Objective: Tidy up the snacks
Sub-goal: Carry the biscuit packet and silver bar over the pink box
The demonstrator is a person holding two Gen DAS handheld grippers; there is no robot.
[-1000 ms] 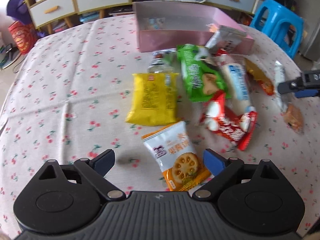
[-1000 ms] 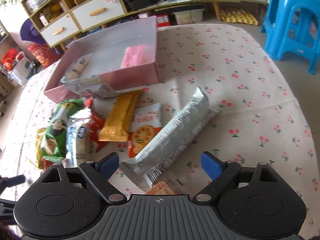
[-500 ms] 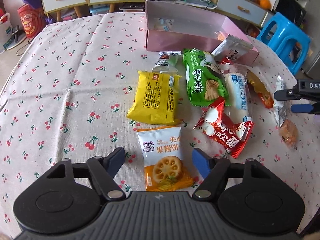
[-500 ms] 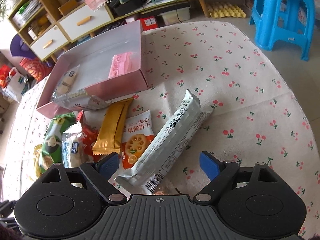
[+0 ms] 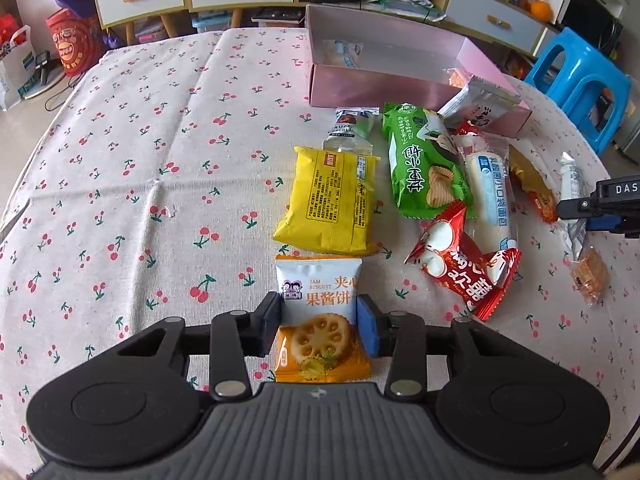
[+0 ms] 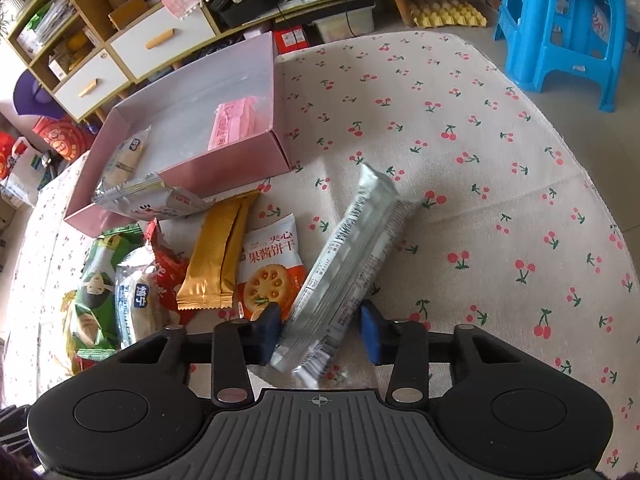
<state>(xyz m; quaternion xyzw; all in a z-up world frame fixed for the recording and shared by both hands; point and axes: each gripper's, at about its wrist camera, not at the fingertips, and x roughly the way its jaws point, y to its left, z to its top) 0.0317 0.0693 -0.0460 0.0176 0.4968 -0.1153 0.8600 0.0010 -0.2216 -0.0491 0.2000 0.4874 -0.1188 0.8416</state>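
My left gripper (image 5: 320, 324) is closing on a white-and-orange jam biscuit packet (image 5: 320, 280) that lies flat on the cherry-print tablecloth. Both blue pads touch its sides. My right gripper (image 6: 318, 328) is closing on the near end of a long silver packet (image 6: 352, 248) that lies slanted on the cloth, and it also shows at the right edge of the left wrist view (image 5: 592, 208). The open pink box (image 5: 400, 88) (image 6: 192, 176) stands at the far side with a pink packet (image 6: 236, 124) and a small wrapped snack (image 6: 124, 160) inside.
Between the grippers and the box lie a yellow packet (image 5: 332, 200), a green chip bag (image 5: 424, 164), a red packet (image 5: 468, 268), a gold bar (image 6: 216, 256) and a second jam biscuit packet (image 6: 268, 272). A blue stool (image 6: 560, 28) and drawer units stand beyond the table.
Both grippers have gone from wide open to closed in on their packets: the left on the jam biscuit packet, the right on the silver packet. Neither hand has shifted much.
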